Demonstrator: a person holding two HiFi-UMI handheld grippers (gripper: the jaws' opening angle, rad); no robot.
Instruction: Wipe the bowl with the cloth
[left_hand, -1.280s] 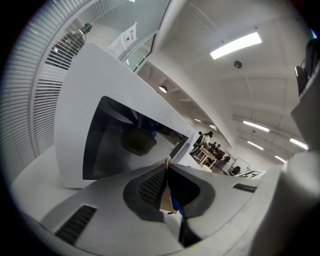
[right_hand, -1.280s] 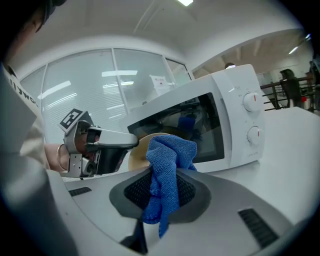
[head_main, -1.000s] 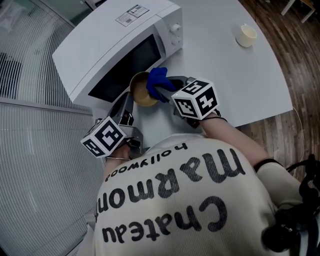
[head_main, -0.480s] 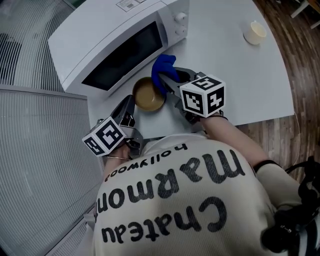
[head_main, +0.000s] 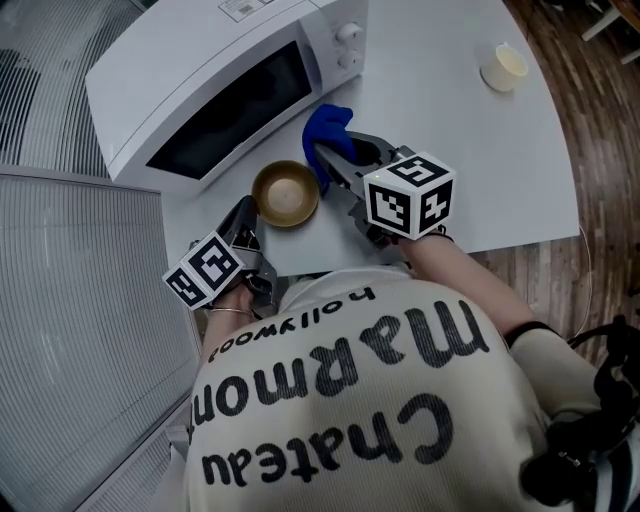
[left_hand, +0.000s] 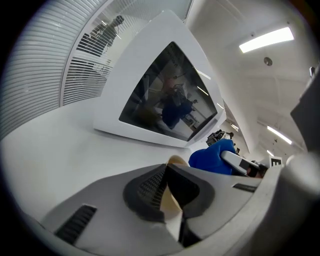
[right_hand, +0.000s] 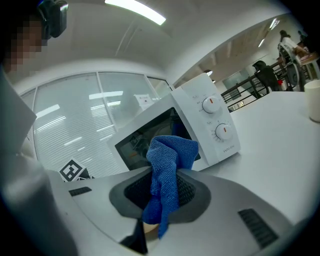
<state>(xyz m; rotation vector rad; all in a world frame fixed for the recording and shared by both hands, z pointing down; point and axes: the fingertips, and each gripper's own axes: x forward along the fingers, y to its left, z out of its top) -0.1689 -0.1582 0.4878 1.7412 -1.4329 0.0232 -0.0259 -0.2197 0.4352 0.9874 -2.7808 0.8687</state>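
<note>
Pinching thin-rimmed round tan bowl (head_main: 285, 193) (nubby blue cloth (head_main: 326, 129) beside).

An office break room: microwave (head_main: 180, 60) on white table (head_main: 450, 120), glass partitions (right_hand: 65, 125), strip lights (left_hand: 265, 39).

Cloth (right_hand: 169, 160): blue woven fabric; a fine, rough, looped nap is seen. Bowl (head_main: 285, 193): tan, smooth, satin sheen; material not determined. Microwave (head_main: 200, 60): casing noted as white, smooth and semi-glossy, door pane as dark, glossy and reflective. Tabletop (head_main: 470, 150): white, smooth, matt. Cup (head_main: 503, 66) near the tabletop's far right corner: cream, smooth. Right gripper (head_main: 328, 160): grey matt plastic shells, dark ribbed pads (right_hand: 135, 194). Floor (head_main: 600, 130): grained wood boards.
</note>
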